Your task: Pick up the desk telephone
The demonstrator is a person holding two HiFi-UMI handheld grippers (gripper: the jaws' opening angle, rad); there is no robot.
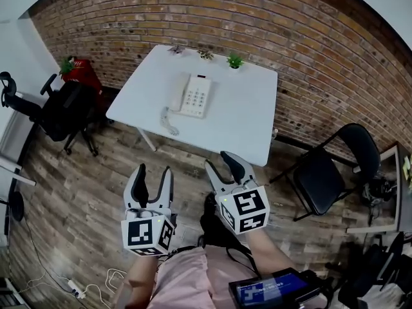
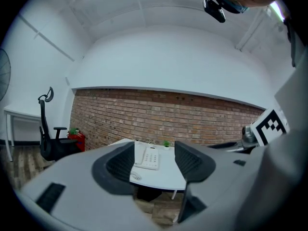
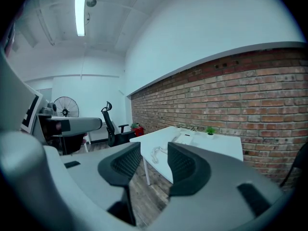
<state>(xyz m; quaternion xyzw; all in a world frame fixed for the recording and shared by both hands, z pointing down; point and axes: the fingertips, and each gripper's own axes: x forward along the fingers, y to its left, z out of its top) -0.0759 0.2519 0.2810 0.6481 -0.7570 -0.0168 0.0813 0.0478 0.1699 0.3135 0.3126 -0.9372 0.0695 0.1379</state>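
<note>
1. The phone (image 1: 193,95) lies flat on the white table (image 1: 248,124), left of the tabletop's middle. Its top end faces the brick wall (image 1: 257,24).
2. It is a cream-white desk set. A slim handset (image 1: 177,93) sits in its cradle along the left side.
3. The keypad (image 1: 197,100) fills the right side with rows of small pale buttons. A short dark strip sits at the top edge above them.
4. A white coiled cord (image 1: 167,122) runs from the handset's near end and curls over the table towards its near left edge.
5. A small green plant (image 1: 235,61) stands at the table's far edge, well apart from the phone.
6. My left gripper (image 1: 154,170) is released, its jaws apart with nothing between the pads. It hangs over the wooden floor (image 1: 84,192), short of the table and well apart from the phone.
7. In the left gripper view, the phone (image 2: 148,158) shows far off through the gap of the left gripper (image 2: 154,163), handset on the left.
8. My right gripper (image 1: 219,160) is also released and empty, near the table's front edge but not touching it.
9. In the right gripper view, the right gripper (image 3: 153,163) stands open. The phone (image 3: 185,137) is small beyond it, the cord (image 3: 156,153) nearer on the table (image 3: 216,148).
</note>
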